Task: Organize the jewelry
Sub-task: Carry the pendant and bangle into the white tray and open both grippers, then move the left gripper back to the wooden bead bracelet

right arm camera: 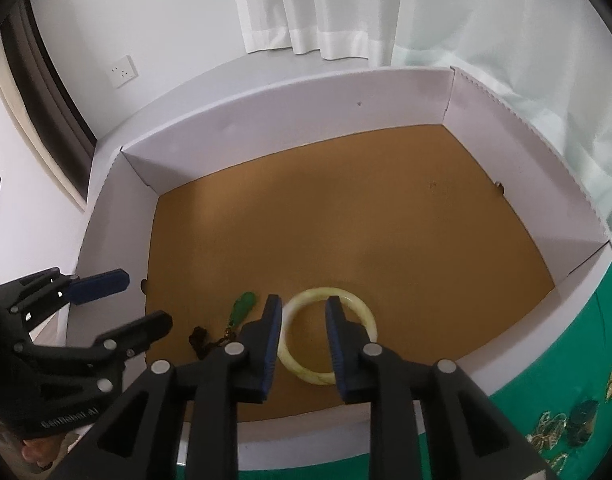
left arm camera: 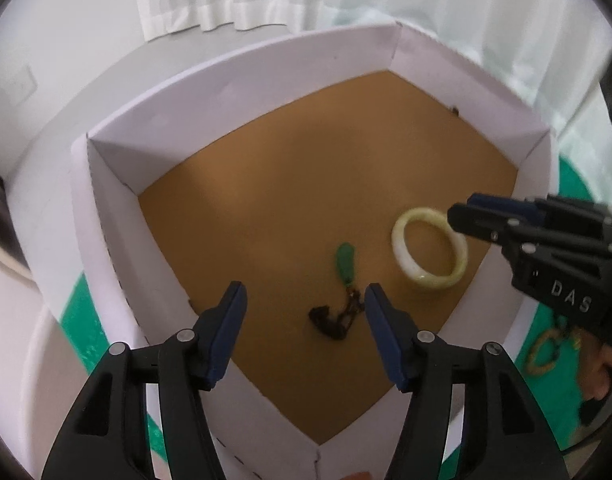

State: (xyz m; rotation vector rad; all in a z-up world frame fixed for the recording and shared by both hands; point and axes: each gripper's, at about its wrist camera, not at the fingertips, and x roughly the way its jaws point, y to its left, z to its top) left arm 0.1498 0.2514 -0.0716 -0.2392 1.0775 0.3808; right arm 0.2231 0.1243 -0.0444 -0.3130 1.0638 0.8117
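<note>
You are holding both grippers over a big white cardboard box with a brown floor (right arm camera: 386,220). The box sits on a green cloth (right arm camera: 566,360).

Your left gripper (left arm camera: 304,300) has its blue-padded fingers spread wide apart, with nothing between them. Below it, on the brown floor, lies a small green teardrop pendant on a dark knotted cord (left arm camera: 345,266). The cord is bunched up near the right finger of that gripper. I cannot tell if the finger touches the cord.

Your right gripper (right arm camera: 304,312) is also spread open and holds nothing. Its two fingers hang above a pale creamy-yellow stone bangle (right arm camera: 328,334) that lies flat on the box floor. In the left wrist view the tips of this gripper are just at the far rim of the bangle; I cannot tell if they touch it.

The pendant and the bangle lie near each other but apart, in the part of the box close to you.

Outside the box, on the green cloth, sits a little pile of gold-coloured jewelry (right arm camera: 554,428), and a yellow ring-shaped piece (left arm camera: 544,354) lies there too.
</note>
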